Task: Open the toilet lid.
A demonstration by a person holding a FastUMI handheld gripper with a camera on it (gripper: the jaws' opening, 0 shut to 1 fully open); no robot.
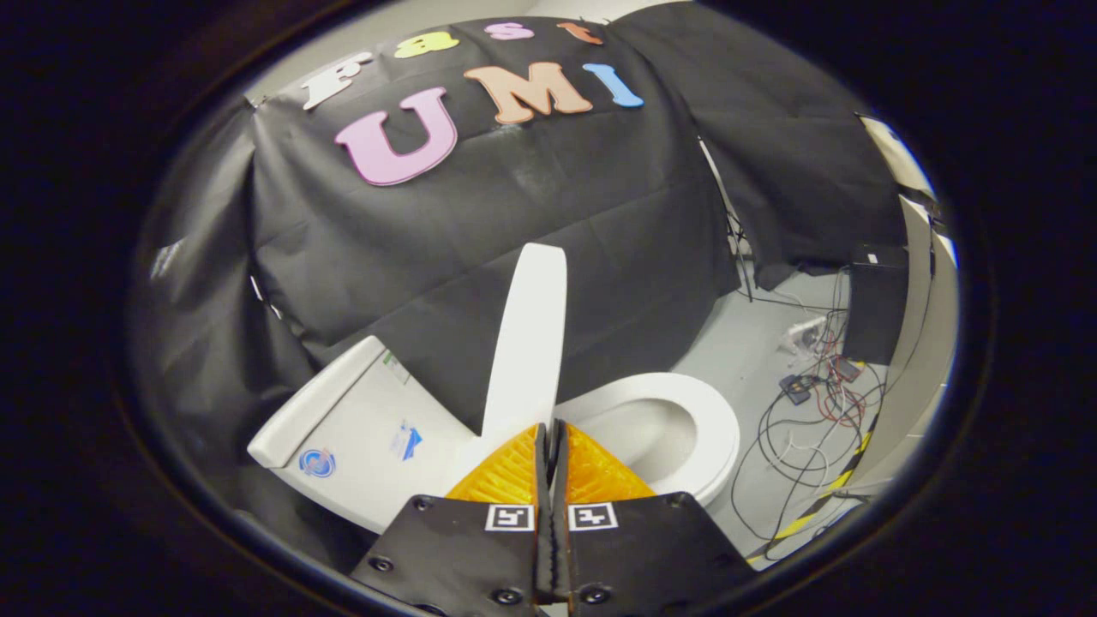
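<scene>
A white toilet stands against the black cloth wall. Its lid (530,338) is raised and stands nearly upright, seen edge-on, between the tank (360,420) and the seat ring (698,420) with the open bowl. My gripper (548,426) is shut, its fingers pressed together with nothing visible between them. The fingertips sit right at the lower edge of the lid; I cannot tell whether they touch it.
Grey floor lies beyond the bowl, strewn with cables (806,428) and small devices. A black box (876,313) stands further back by a pale wall. Yellow-and-black tape (836,497) marks the floor near the bowl.
</scene>
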